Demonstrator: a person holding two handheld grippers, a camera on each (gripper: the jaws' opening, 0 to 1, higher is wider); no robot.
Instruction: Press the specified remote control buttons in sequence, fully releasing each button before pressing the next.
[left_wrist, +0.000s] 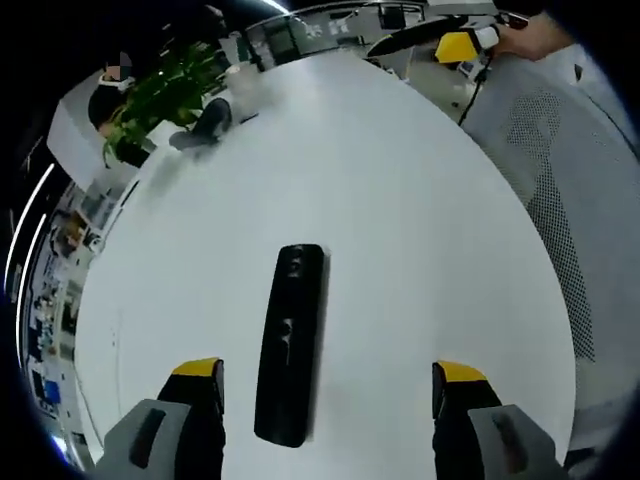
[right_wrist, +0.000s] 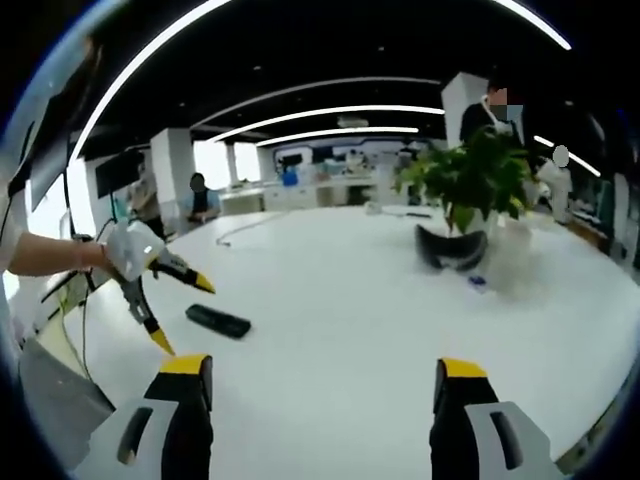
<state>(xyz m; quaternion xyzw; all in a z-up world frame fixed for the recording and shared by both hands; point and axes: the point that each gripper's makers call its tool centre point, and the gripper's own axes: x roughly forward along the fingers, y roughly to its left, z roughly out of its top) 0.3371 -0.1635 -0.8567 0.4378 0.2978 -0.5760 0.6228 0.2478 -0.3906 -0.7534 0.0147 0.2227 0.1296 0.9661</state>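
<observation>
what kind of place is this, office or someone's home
Most likely an open-plan office: a large white table carrying a potted plant and a black remote, long ceiling light strips, and people at desks behind.

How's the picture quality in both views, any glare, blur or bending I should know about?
Left gripper view: table glares white, remote sharp, plant blurred, edges bend. Right gripper view: ceiling light strips curve, plant soft, the left hand-held gripper open above the remote.

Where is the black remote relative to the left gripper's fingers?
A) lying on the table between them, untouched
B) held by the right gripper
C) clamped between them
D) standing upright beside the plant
A: the remote lies flat on the table, between the open left gripper fingers, apart from both.
</observation>
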